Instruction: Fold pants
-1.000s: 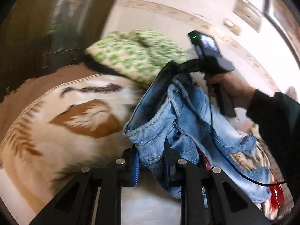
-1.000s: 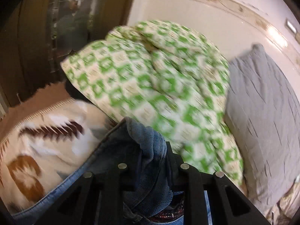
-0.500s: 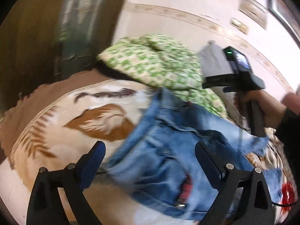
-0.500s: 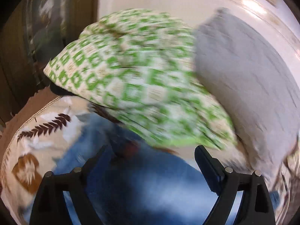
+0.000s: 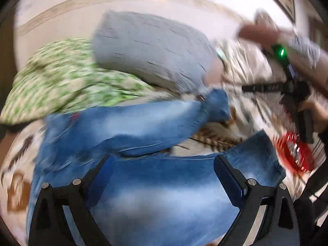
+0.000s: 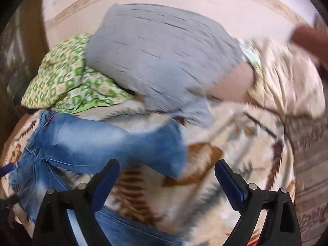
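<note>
On the bed (image 6: 235, 139), jeans (image 6: 86, 139) lie spread, unfolded; your left tool (image 5: 164, 176) and right tool (image 6: 167, 181) gape wide, holding nothing. Next: grip a leg hem.

a home bedroom: patterned blanket (image 6: 235, 143), grey pillow (image 6: 160, 57), green-checked quilt (image 6: 67, 78)

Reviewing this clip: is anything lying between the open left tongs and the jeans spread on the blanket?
Nothing visible. The left tongs stand open directly over the jeans, with only denim between the jaws. The grey pillow and green patterned quilt lie beyond the jeans, not in the path.
</note>
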Demonstrator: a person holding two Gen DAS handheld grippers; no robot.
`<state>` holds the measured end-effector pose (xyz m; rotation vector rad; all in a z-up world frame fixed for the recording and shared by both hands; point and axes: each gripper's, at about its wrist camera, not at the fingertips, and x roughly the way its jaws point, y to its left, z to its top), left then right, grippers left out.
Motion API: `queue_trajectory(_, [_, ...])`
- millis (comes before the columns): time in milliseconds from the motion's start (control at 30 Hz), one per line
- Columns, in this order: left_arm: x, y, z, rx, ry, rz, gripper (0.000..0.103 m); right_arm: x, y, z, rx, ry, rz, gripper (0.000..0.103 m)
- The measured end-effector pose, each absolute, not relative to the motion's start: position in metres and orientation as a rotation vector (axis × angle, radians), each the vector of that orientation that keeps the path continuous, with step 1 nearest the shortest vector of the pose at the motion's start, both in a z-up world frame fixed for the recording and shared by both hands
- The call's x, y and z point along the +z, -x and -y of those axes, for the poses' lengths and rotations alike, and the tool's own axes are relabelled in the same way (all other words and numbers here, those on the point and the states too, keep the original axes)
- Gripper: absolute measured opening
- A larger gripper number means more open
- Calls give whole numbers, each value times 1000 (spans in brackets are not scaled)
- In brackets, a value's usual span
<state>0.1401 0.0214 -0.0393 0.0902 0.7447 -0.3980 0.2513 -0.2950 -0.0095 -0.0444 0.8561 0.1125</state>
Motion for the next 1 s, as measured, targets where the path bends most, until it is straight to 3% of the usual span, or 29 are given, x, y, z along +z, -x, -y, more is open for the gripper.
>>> queue_trajectory(67, [-49, -165, 15, -440, -64, -839, 97, -18, -257, 322, 116, -9, -874, 95])
queue_trajectory(267, [-102, -247, 52, -389, 439, -1161, 97, -45, -307, 335, 217, -126, -933, 95])
queue_trajectory(400, [-140, -277, 53, -264, 705, -1267, 97, -66, -337, 313, 262, -107, -956, 94])
queue_trajectory(433, [-148, -282, 52, -230, 754, -1287, 97, -72, -343, 307, 280, -90, -968, 90])
queue_trajectory(467, [-157, -285, 51, -190, 804, -1302, 97, -78, -348, 301, 288, -59, -989, 58])
queue_trajectory(500, [-163, -287, 51, -157, 839, -1308, 97, -85, -351, 296, 282, -23, -1019, 11])
queue_trajectory(567, [-164, -289, 48, -122, 896, -1277, 96, -91, -346, 292, 283, 16, -1025, 8])
queue_trajectory(600, [-162, -291, 46, -133, 928, -1249, 92, -92, -341, 292, 302, 29, -1020, 7])
queue_trajectory(633, [-162, -294, 46, -150, 940, -1235, 54, -94, -332, 293, 320, 47, -1016, 7])
queue_trajectory(667, [-163, -295, 46, -138, 912, -1261, 35, -93, -322, 298, 322, 56, -1014, 7])
queue_trajectory(700, [-167, -294, 47, -128, 887, -1298, 11, -92, -313, 301, 334, 53, -1008, 4])
queue_trajectory(867, [-156, -258, 46, -262, 836, -1254, 6, -79, -256, 317, 392, 19, -991, 4])
queue_trajectory(1000, [-153, -238, 48, -239, 659, -1302, 6, -104, -236, 316, 292, 82, -1089, 4])
